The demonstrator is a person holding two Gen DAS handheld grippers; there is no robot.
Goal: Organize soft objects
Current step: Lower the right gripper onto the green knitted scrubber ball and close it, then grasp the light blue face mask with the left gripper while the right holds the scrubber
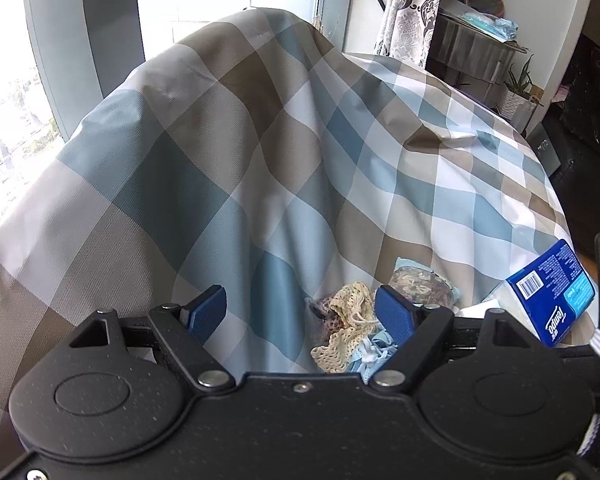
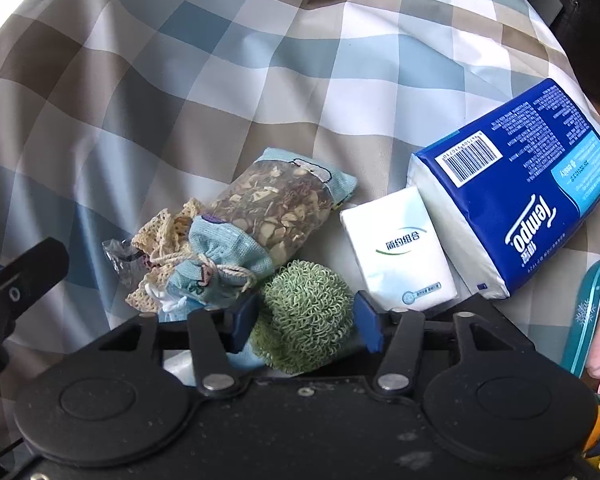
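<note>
Green scrubber (image 2: 306, 316) between right tongs (image 2: 306, 322), sachet (image 2: 268, 208) lying diagonal

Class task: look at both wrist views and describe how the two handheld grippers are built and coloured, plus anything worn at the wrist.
Both the left gripper and right gripper have speckled matte-black bodies, round side discs, silver rivets and blue ribbed pads. A teal snowflake ribbon hangs at the right wrist.

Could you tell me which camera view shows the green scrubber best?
The right wrist view: the green scrubber fills the space between that gripper's fingers, fully lit. The left wrist view does not show it at all.
</note>
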